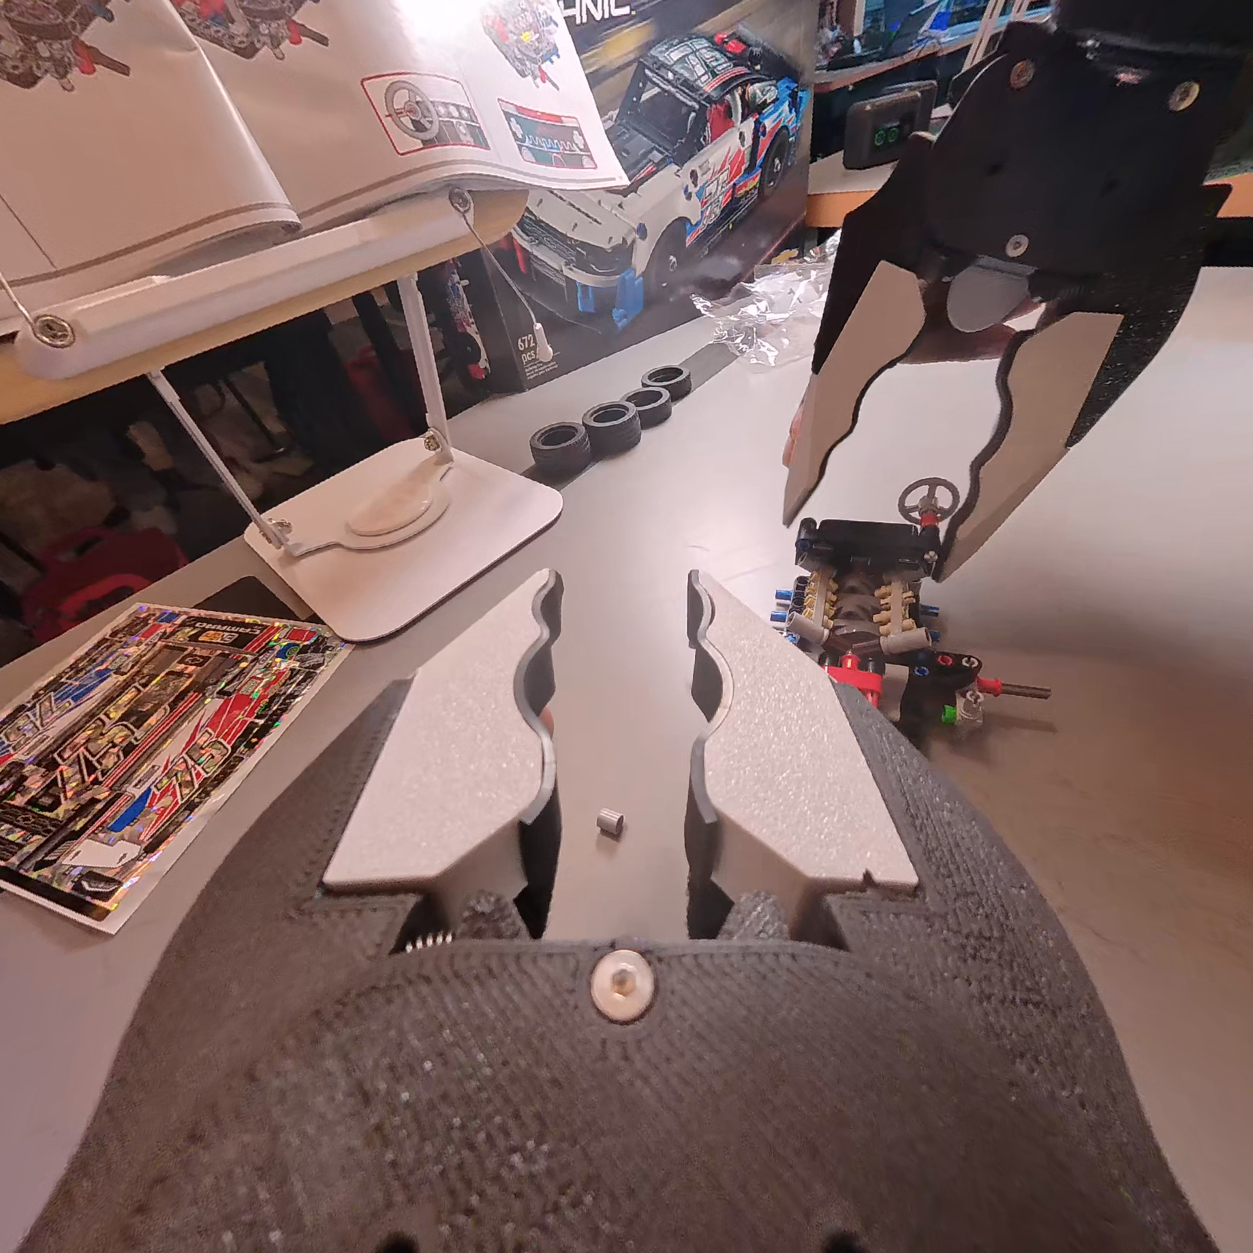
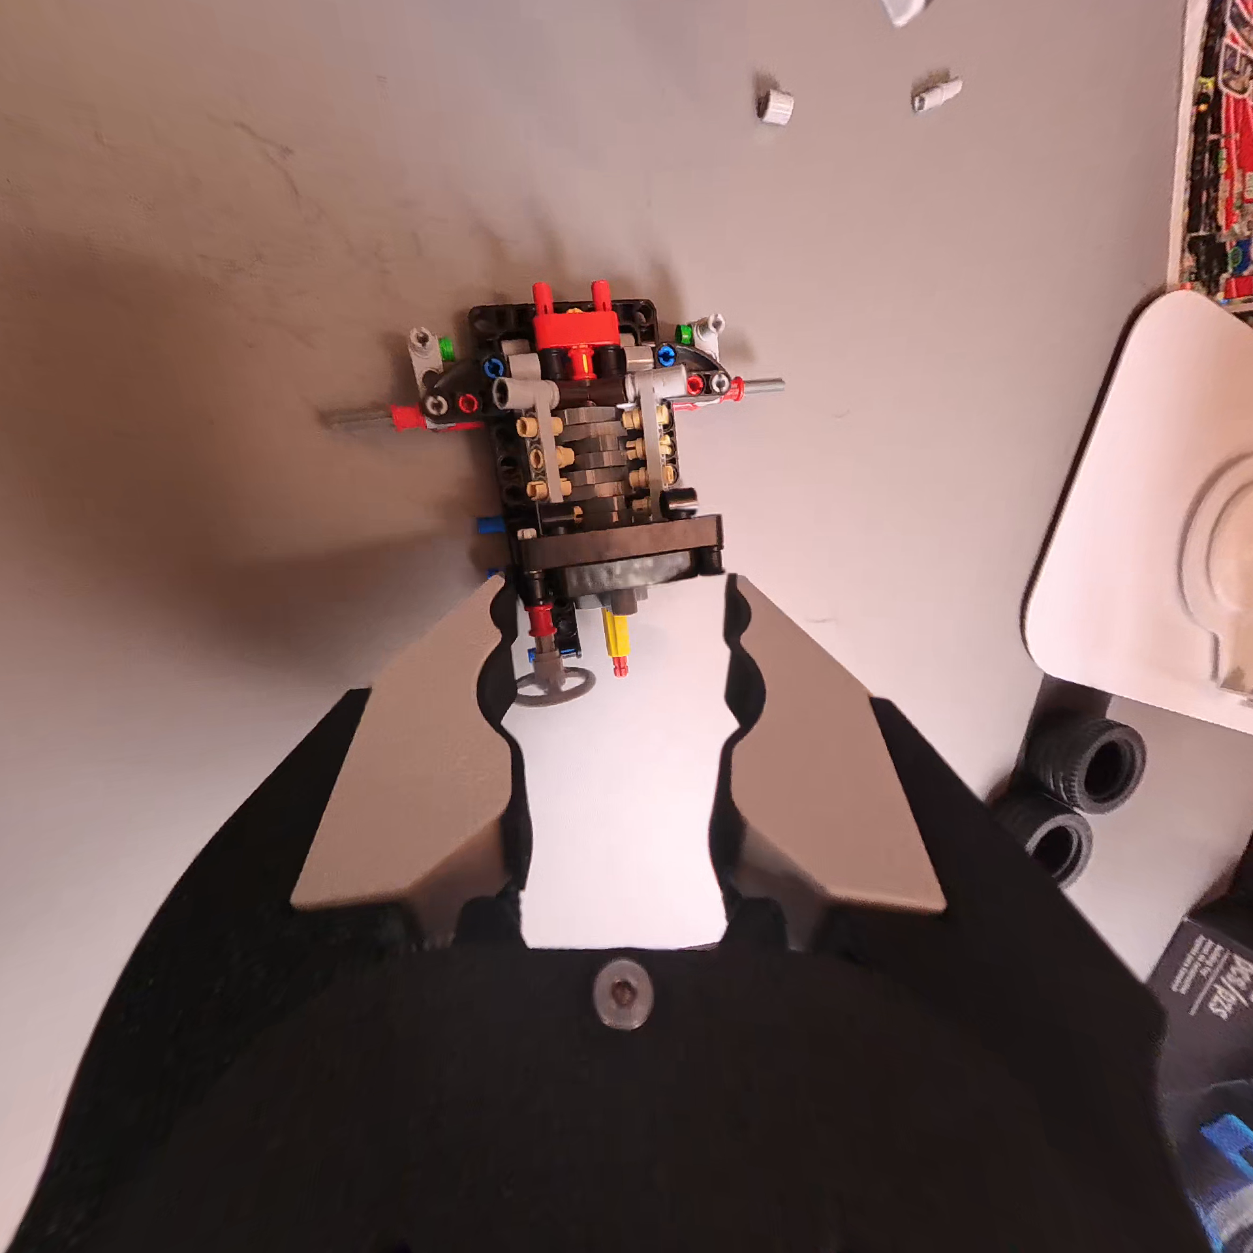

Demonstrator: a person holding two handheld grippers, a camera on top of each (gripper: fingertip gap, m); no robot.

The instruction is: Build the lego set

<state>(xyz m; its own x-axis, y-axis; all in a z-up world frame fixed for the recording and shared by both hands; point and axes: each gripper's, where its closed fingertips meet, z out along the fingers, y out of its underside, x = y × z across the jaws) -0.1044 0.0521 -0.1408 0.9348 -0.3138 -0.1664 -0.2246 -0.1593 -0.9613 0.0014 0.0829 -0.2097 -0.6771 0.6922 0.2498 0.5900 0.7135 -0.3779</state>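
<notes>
The partly built lego chassis (image 2: 590, 434) lies on the grey table, with a red block at its far end and a grey steering wheel (image 2: 556, 685) at the near end. My right gripper (image 2: 617, 590) is open and empty, its fingers either side of the steering-wheel end, just above it. In the left wrist view the chassis (image 1: 874, 624) sits to the right, with the right gripper (image 1: 871, 542) over it. My left gripper (image 1: 624, 597) is open and empty, low over the table. A small grey bush (image 1: 610, 822) lies between its fingers.
A book stand (image 1: 407, 542) holds the open instruction booklet (image 1: 271, 102) at left. A shiny sticker sheet (image 1: 156, 746) lies near it. Several black tyres (image 1: 610, 424) sit before the set's box (image 1: 678, 203). Two small grey parts (image 2: 775, 105) (image 2: 936, 95) lie beyond the chassis.
</notes>
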